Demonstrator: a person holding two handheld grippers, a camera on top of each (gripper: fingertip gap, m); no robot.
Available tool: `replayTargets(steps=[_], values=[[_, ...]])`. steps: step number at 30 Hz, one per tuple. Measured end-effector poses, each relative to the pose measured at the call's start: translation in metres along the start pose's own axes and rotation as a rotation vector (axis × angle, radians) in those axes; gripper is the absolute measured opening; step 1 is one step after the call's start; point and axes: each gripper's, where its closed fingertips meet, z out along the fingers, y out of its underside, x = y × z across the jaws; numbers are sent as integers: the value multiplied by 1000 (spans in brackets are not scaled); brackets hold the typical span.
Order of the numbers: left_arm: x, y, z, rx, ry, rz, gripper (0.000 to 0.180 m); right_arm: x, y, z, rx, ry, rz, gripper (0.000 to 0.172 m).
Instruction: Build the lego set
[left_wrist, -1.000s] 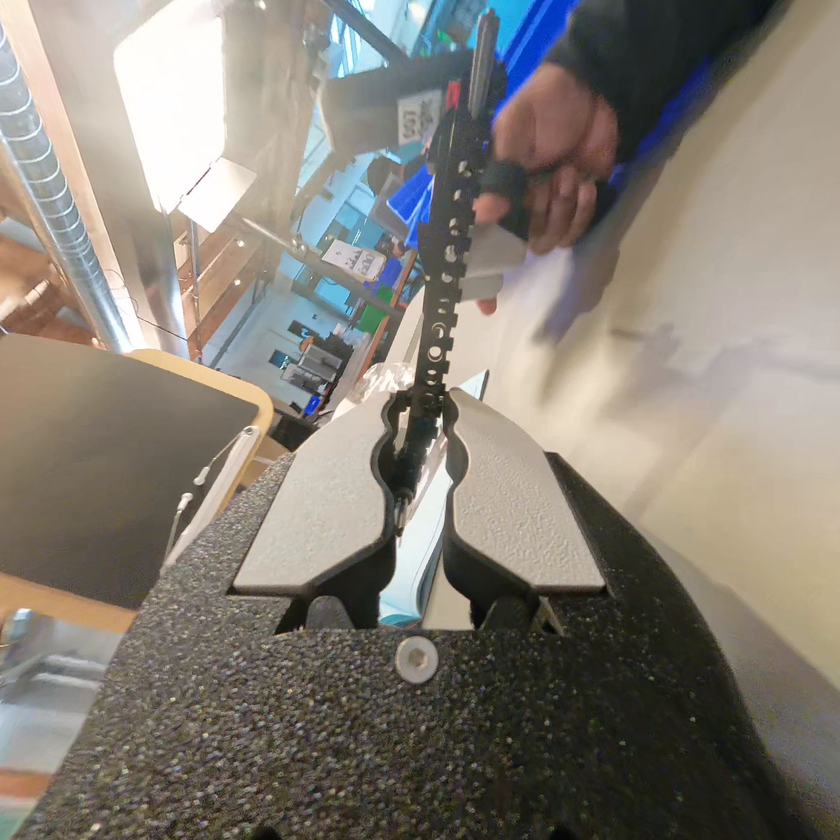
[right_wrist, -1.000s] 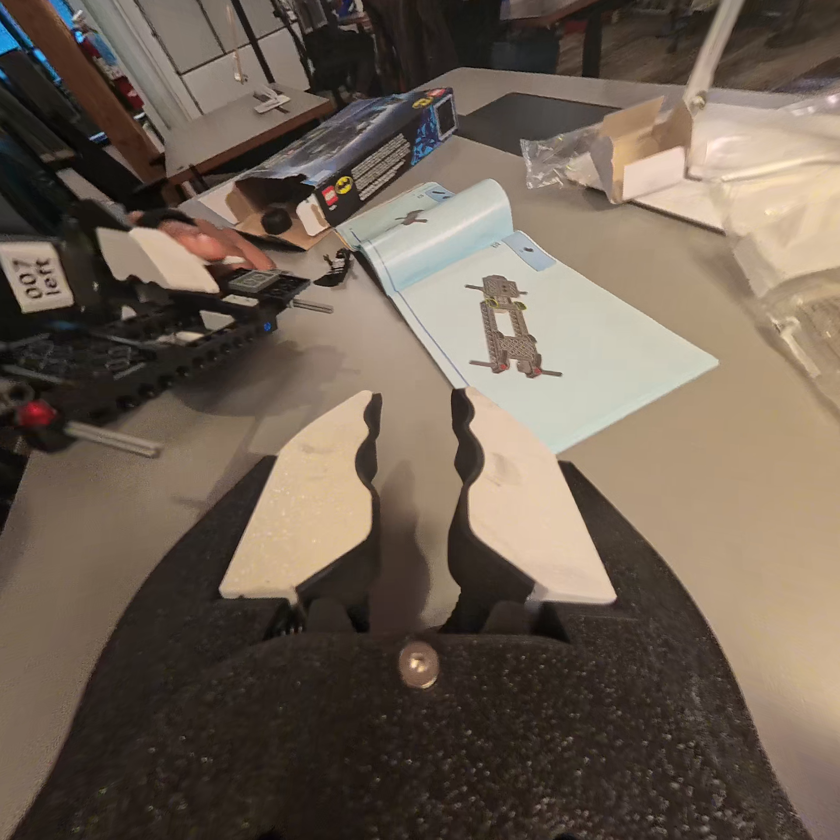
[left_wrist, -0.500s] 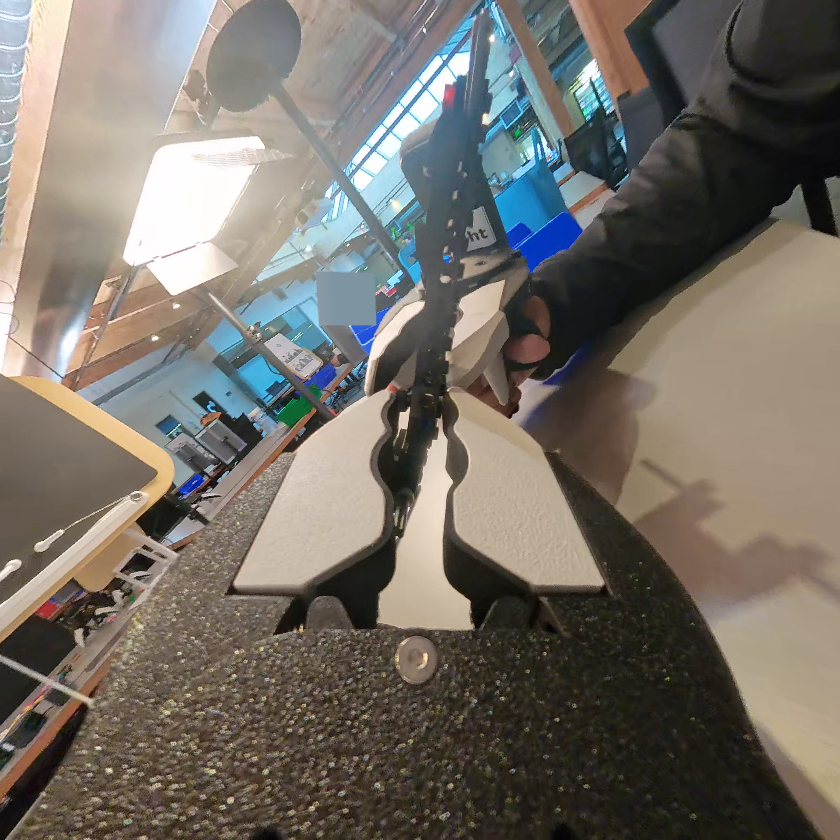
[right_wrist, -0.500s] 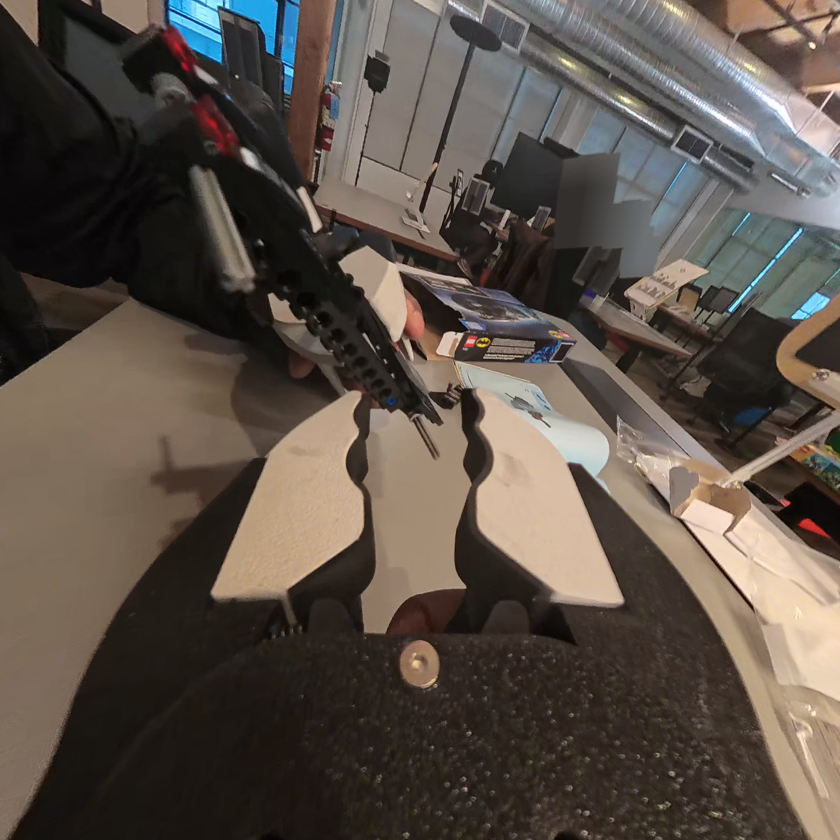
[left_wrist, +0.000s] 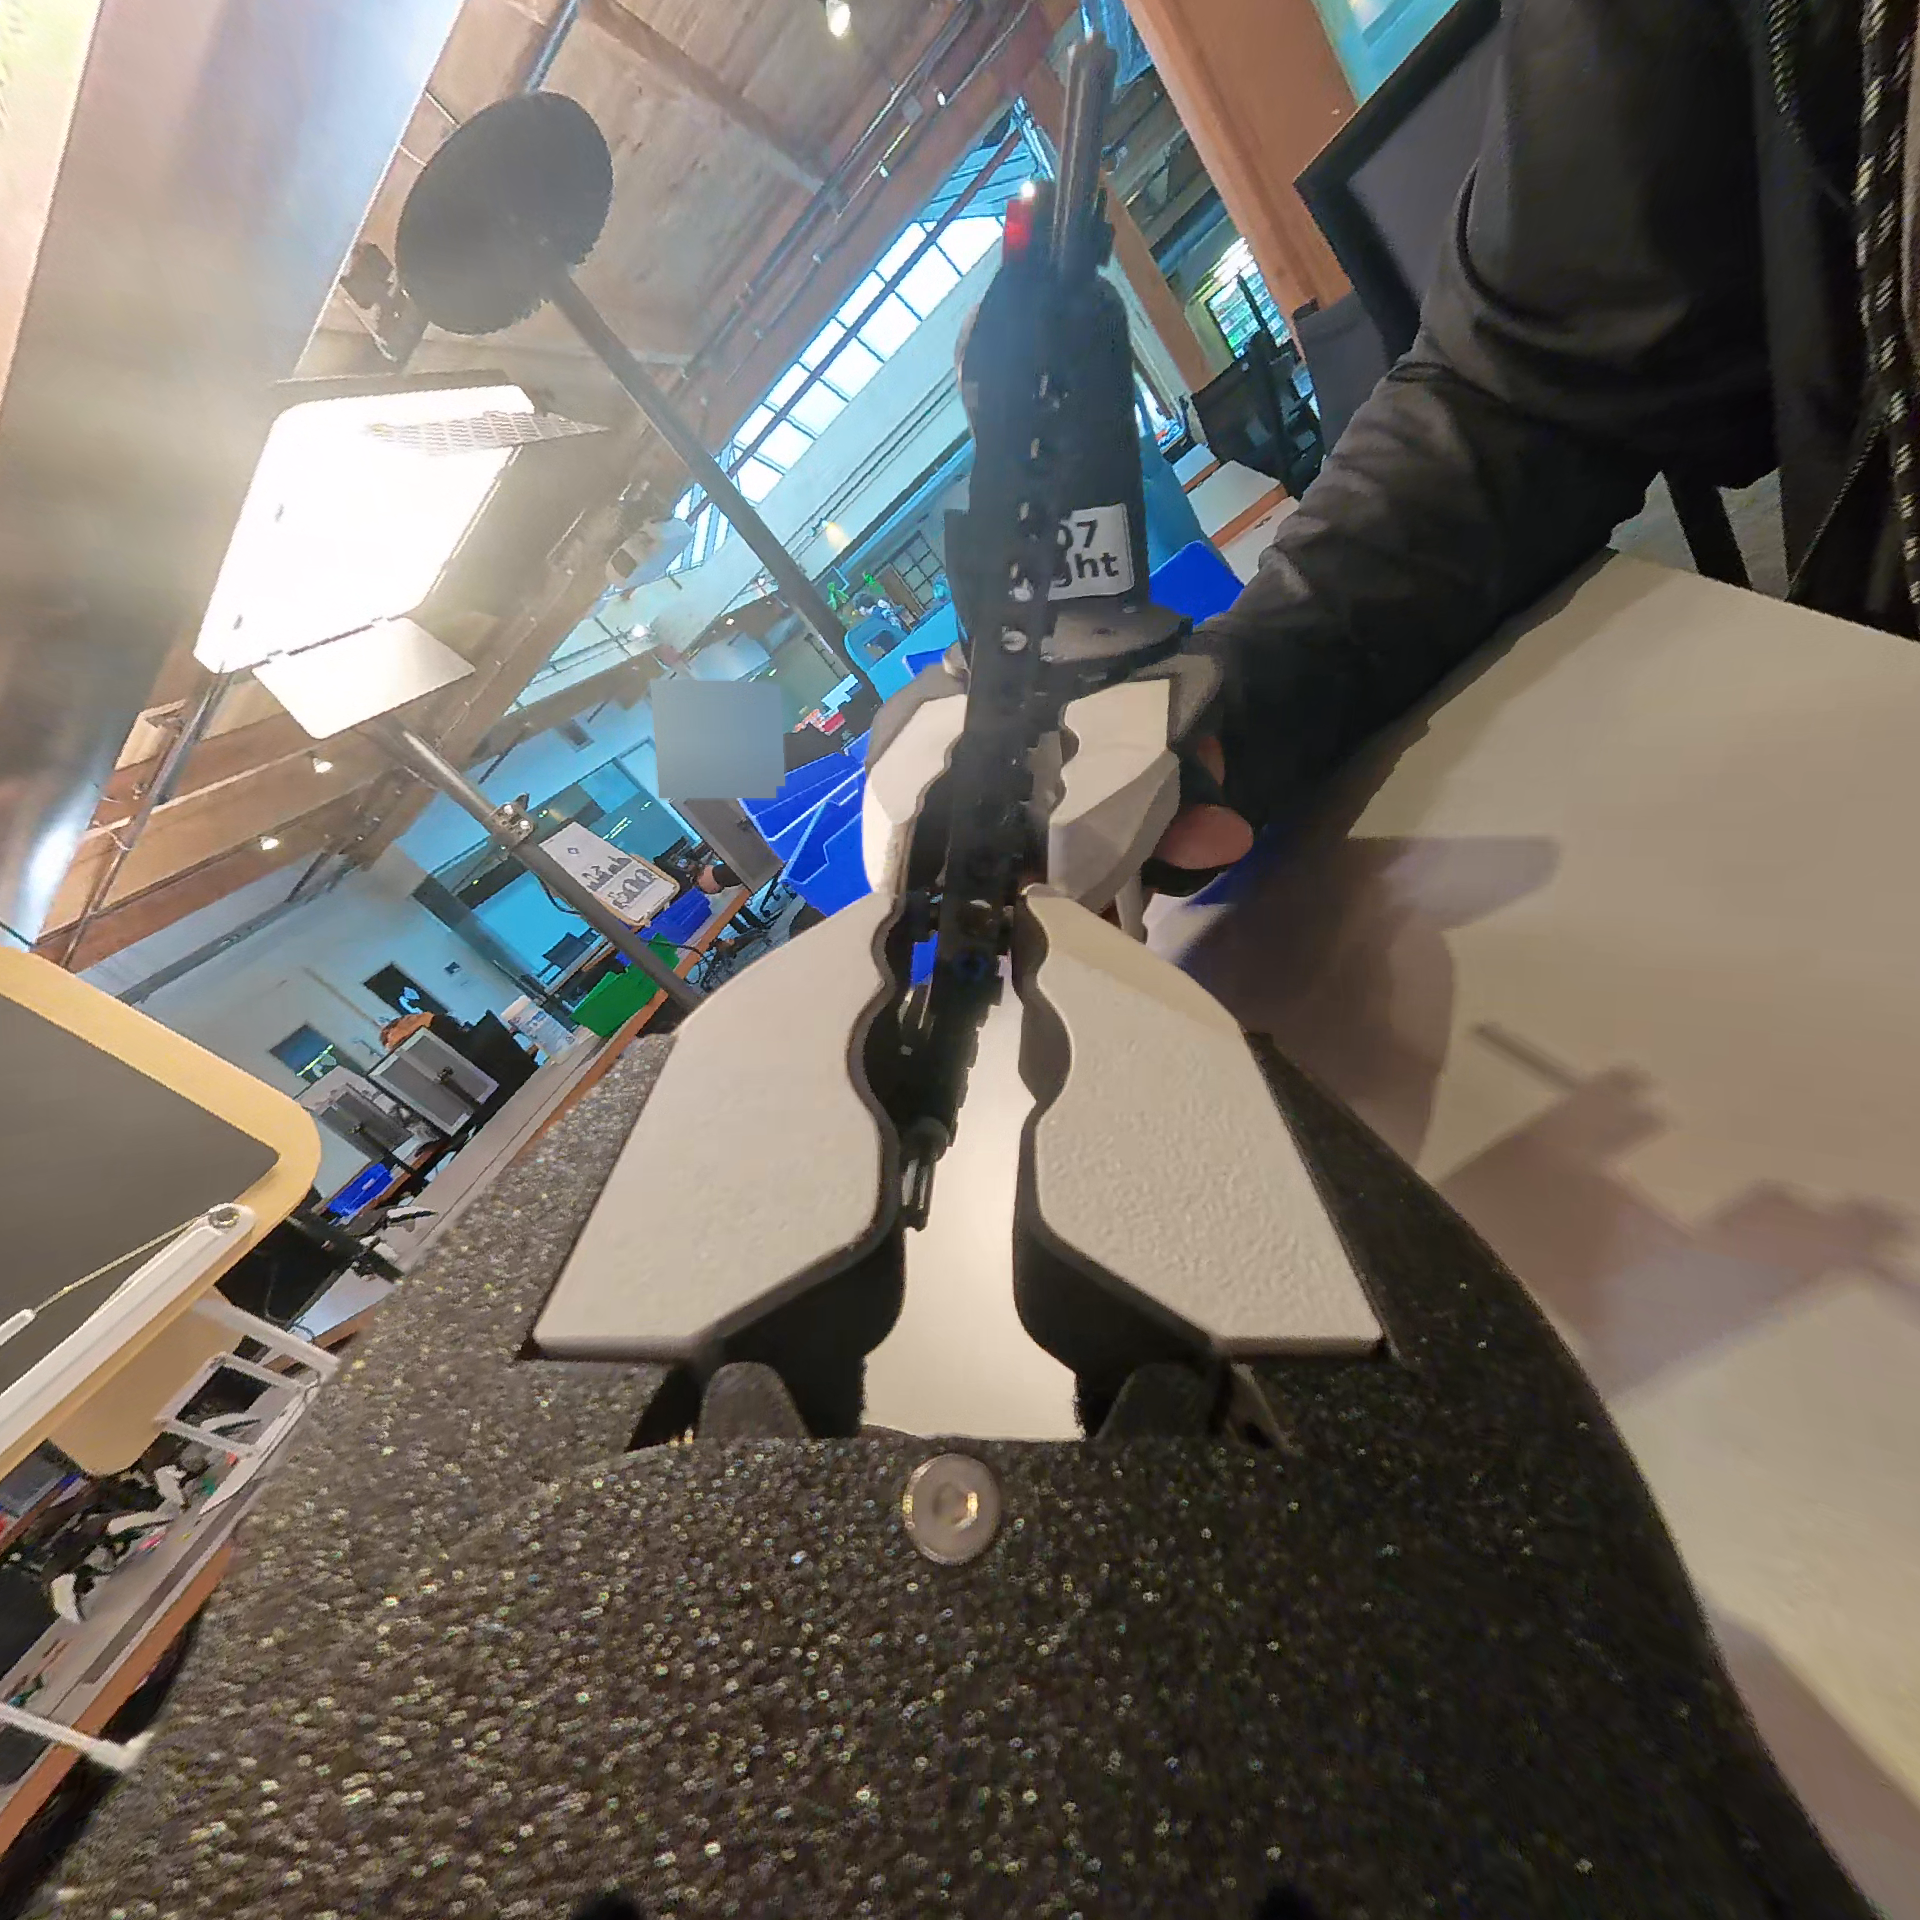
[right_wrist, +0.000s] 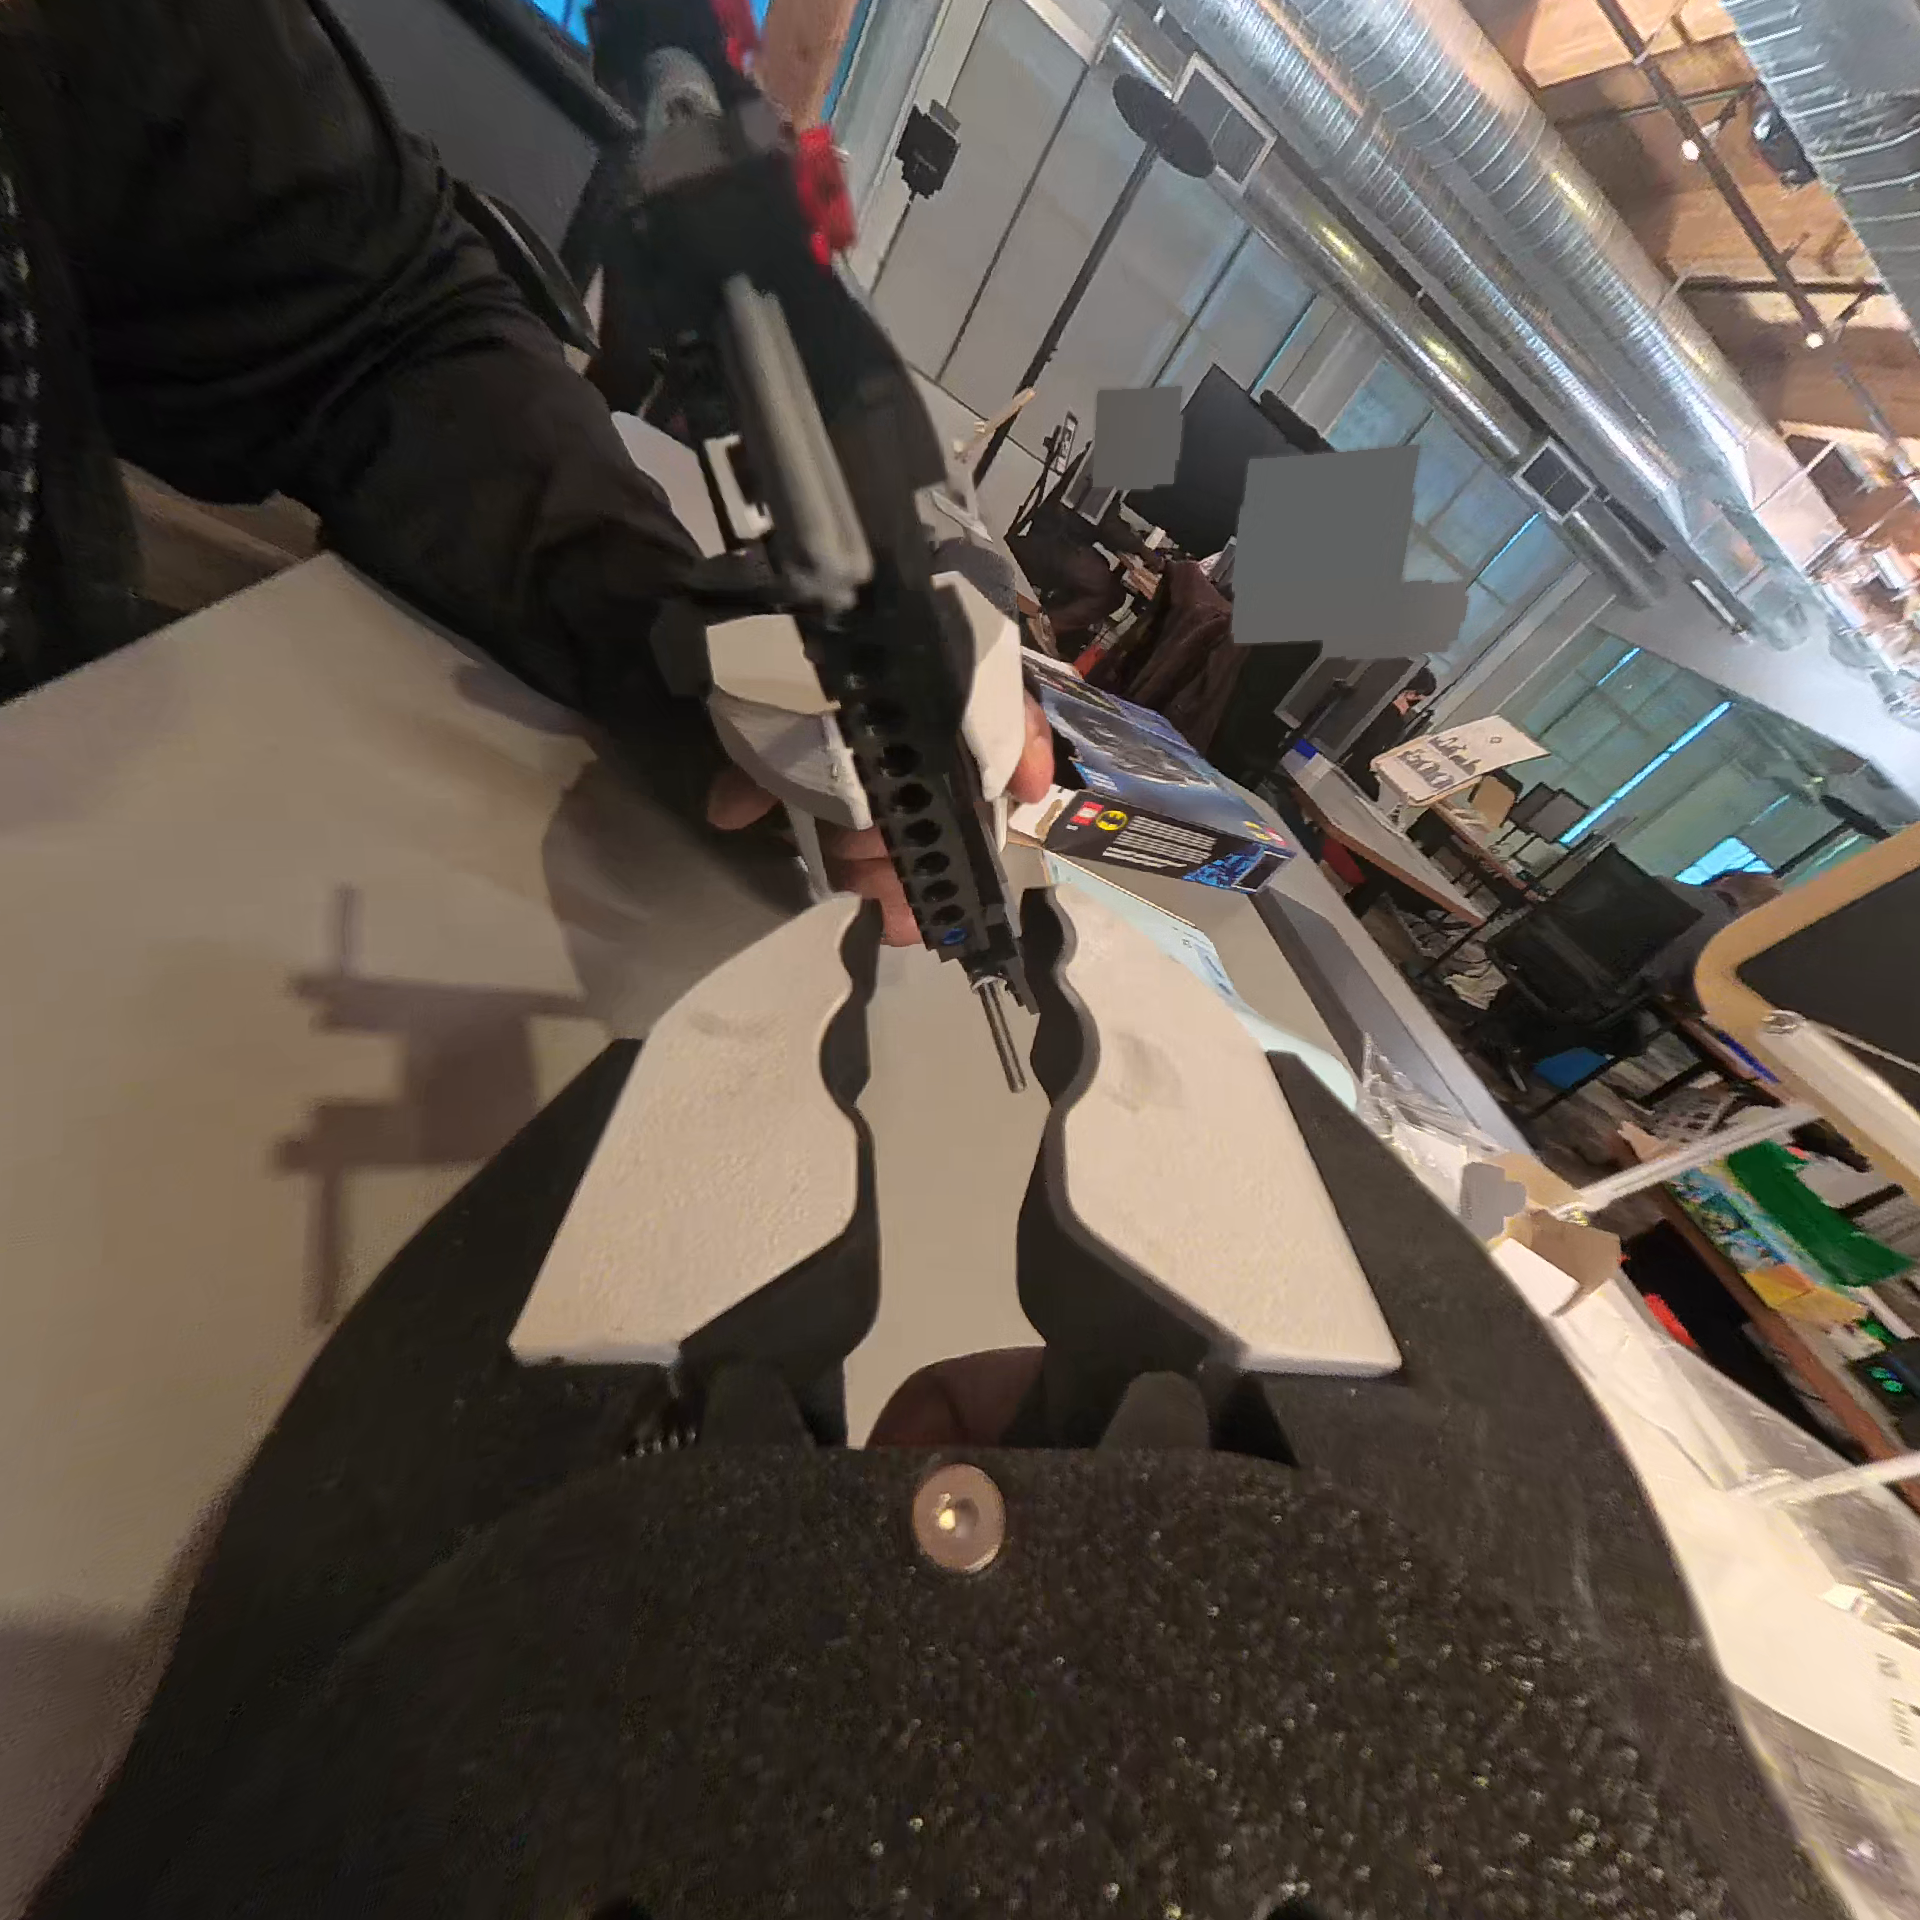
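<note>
The left claw (left_wrist: 951, 925) is clenched on the lower end of a long black perforated plastic beam assembly (left_wrist: 1023, 582), lifted above the grey surface (left_wrist: 1662, 831); the right claw (right_wrist: 945, 914) stands released around its tip — pads apart from it, not gripping.

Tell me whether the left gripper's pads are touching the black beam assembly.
Touching. The left wrist view shows the left gripper with both pads closed against the black beam assembly.
</note>
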Motion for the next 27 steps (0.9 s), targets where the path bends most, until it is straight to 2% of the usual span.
replayTargets(steps=[3,12,17,21,27], values=[[2,3,1,-2,12,-1,18,-1,0,2,-10,37,-54,18],[4,14,7,-91,-37,119,24,1,11,1,-89,180,-332,16],[3,18,10,-133,-77,178,27,3,14,0,-106,208,-373,16],[-2,18,11,-172,-138,286,33,4,13,-2,-117,238,-436,16],[0,16,13,-205,-177,409,33,4,11,-3,-133,288,-564,16]])
